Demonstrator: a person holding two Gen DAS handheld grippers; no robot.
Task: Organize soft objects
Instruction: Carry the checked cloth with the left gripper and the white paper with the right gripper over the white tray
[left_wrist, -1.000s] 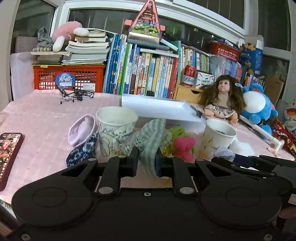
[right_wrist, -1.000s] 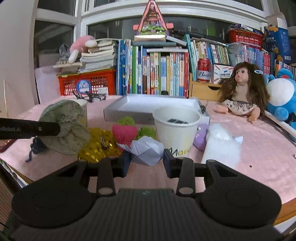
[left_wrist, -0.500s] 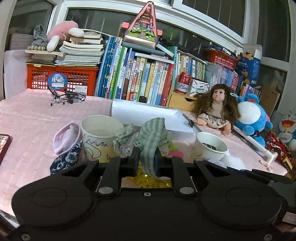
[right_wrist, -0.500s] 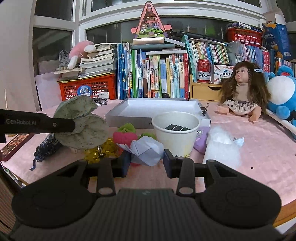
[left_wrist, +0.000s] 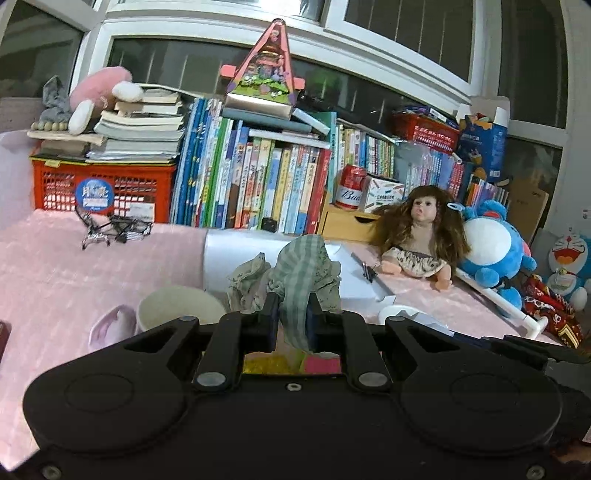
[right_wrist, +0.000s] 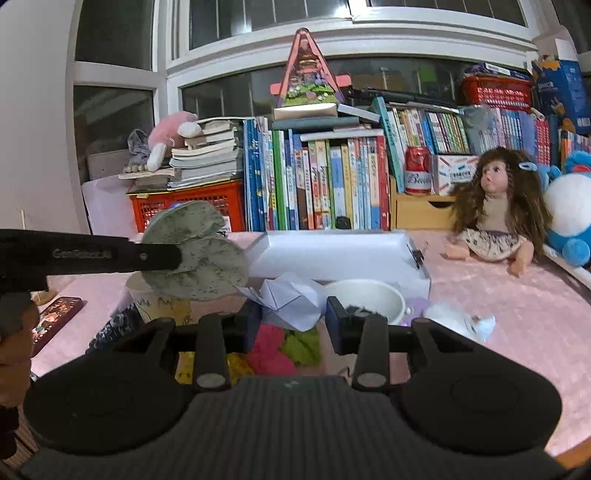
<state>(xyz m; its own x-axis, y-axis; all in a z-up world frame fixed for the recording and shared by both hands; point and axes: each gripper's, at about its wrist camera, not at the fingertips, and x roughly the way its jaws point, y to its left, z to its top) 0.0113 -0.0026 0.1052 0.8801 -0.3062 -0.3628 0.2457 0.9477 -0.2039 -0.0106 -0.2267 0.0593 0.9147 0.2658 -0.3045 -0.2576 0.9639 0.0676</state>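
The left gripper (left_wrist: 291, 325) has its jaws closed tight on a green checked cloth (left_wrist: 306, 273), which bunches up above the fingers and hangs a little below them. From the right wrist view the same cloth (right_wrist: 195, 251) shows as a rounded, speckled green bundle at the tip of the left gripper, held in the air above a paper cup with a drawn pattern (right_wrist: 159, 302).

The right gripper (right_wrist: 291, 321) has its jaws set partly apart with a crumpled piece of pale paper (right_wrist: 291, 299) between them; both fingers look to be pressing its sides, so it appears to be held, raised above the worktop (right_wrist: 498, 288).

Below the right gripper lie a pink soft piece (right_wrist: 269, 350), a green soft piece (right_wrist: 303, 343) just beside it, and something shiny and yellow (right_wrist: 236, 365) to the left. A white paper cup (right_wrist: 365, 299) stands just right of the held paper, with dark items inside that are too small to make out. A white fluffy lump (right_wrist: 454, 321) sits further right on the pink cover.

Behind these is a shallow white box (right_wrist: 340, 254). A doll with long brown hair (right_wrist: 487, 214) sits near the back right, beside a blue and white plush toy (right_wrist: 569, 221). A row of upright books (right_wrist: 317, 181) and a red basket (right_wrist: 192, 206) line the back.
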